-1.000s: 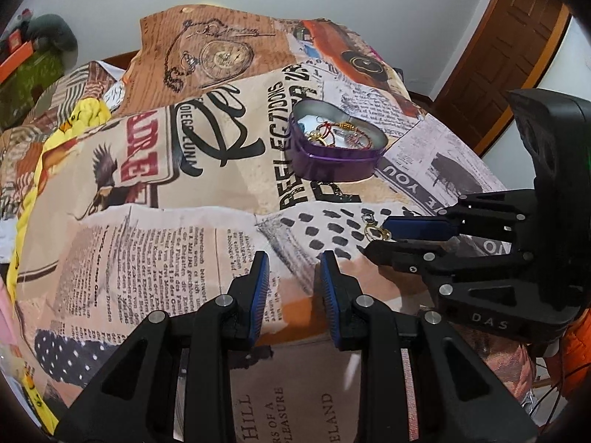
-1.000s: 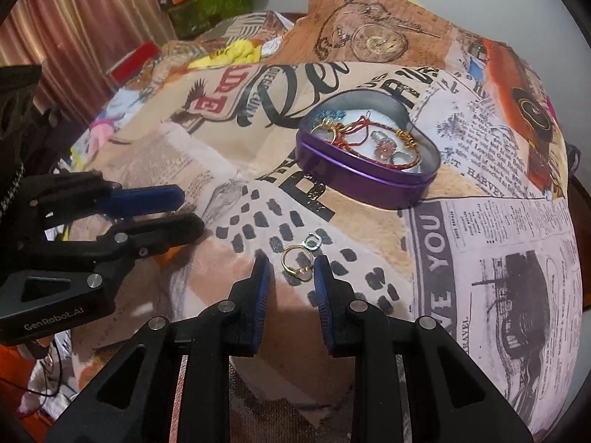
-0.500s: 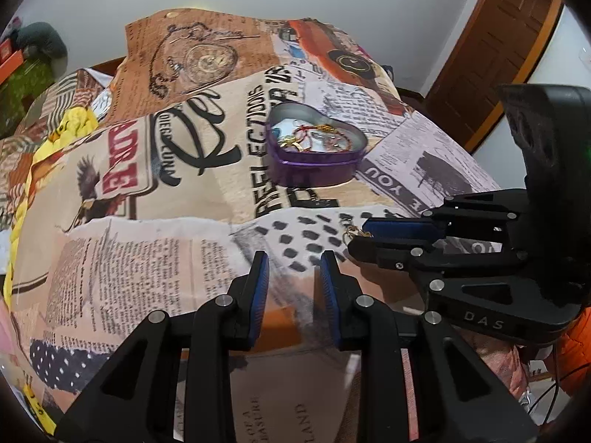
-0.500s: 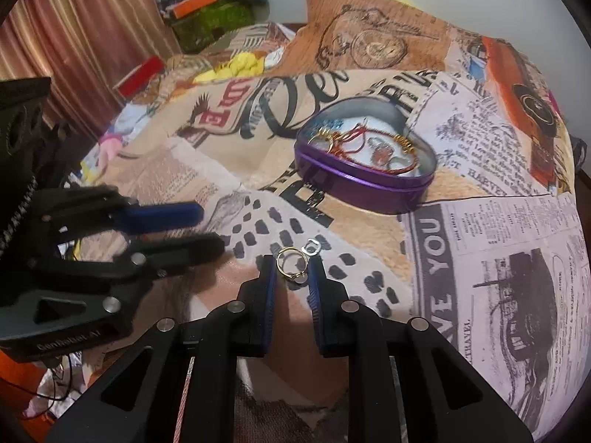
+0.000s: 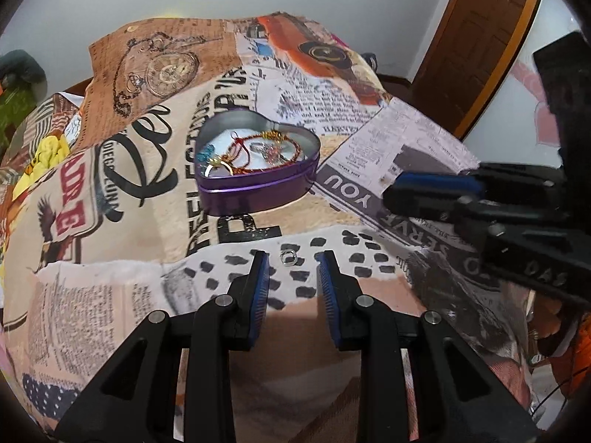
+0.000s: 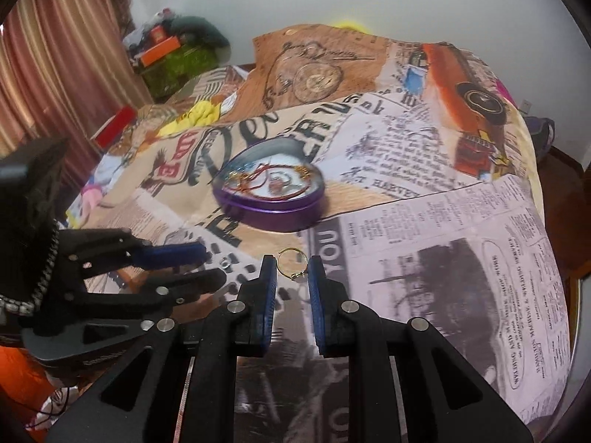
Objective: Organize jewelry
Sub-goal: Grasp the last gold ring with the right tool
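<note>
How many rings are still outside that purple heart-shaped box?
2. A gold ring is pinched between the right gripper's fingertips, lifted off the printed blanket. A small silver ring lies on the blanket just ahead of the left gripper. Blanket folds could hide others.

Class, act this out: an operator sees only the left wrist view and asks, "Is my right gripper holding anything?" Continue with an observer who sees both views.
Observer: Yes, the right gripper pinches a gold ring between its pads.
Operator: What stands beyond my picture's left edge?
Observer: A pink-brown curtain hangs there, beyond the left gripper.
</note>
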A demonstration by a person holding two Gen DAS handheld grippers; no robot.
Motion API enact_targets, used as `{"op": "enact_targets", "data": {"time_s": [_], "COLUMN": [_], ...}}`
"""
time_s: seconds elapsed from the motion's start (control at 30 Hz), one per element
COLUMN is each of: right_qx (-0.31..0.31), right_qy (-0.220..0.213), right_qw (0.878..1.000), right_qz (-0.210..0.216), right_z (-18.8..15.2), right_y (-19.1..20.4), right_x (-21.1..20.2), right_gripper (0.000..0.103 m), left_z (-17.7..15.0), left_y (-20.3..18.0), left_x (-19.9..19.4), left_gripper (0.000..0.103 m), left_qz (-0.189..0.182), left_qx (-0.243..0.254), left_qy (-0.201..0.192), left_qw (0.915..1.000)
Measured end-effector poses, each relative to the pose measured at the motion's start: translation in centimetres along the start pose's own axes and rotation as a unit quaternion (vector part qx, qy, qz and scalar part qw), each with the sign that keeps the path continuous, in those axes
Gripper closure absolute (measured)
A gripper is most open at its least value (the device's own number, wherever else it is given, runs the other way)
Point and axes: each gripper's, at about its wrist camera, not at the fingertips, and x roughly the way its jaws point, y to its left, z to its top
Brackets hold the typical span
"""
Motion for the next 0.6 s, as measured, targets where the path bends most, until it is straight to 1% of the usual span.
{"op": "enact_targets", "data": {"time_s": [0.07,0.13,0.23,0.3,0.37,0.6], "right_qx": [0.002,0.004,0.007,0.009,0.009,0.010], "right_qy": [-0.003,-0.005,-0.007,-0.007,-0.008,-0.015], "right_qw": [1.000,1.000,1.000,1.000,1.000,1.000], "right_qz": [-0.001,0.002,0.007,0.010,0.011,0.011], "right_z": [0.00,0.03,0.00,-0.01,0.01,0.38], "right_y": [-0.30,-0.50,-0.84,-0.89,-0.85,-0.73], "right_x": [-0.01,0.09,0.25,0.36,0.47,0.14], "right_gripper": [0.087,0.087,0.087,0.087,0.087,0.087], "left_z": [-0.03,-0.08,-0.08,-0.07,-0.04,0.01], "left_y": [-0.02,-0.12,0.07,0.23,0.37,0.54], "left_x": [0.48,0.65,0.82,0.96,0.92,0.10], "left_gripper": [0.076,0.080,0.087,0.095,0.096,0.096], "left_qz": [0.000,0.005,0.008,0.013,0.013,0.011], "left_qx": [-0.002,0.000,-0.002,-0.003,-0.005,-0.007], "left_qy": [0.002,0.000,-0.001,-0.001,-0.002,-0.012], "left_qw": [1.0000,1.0000,1.0000,0.9999,0.9999,0.9998]}}
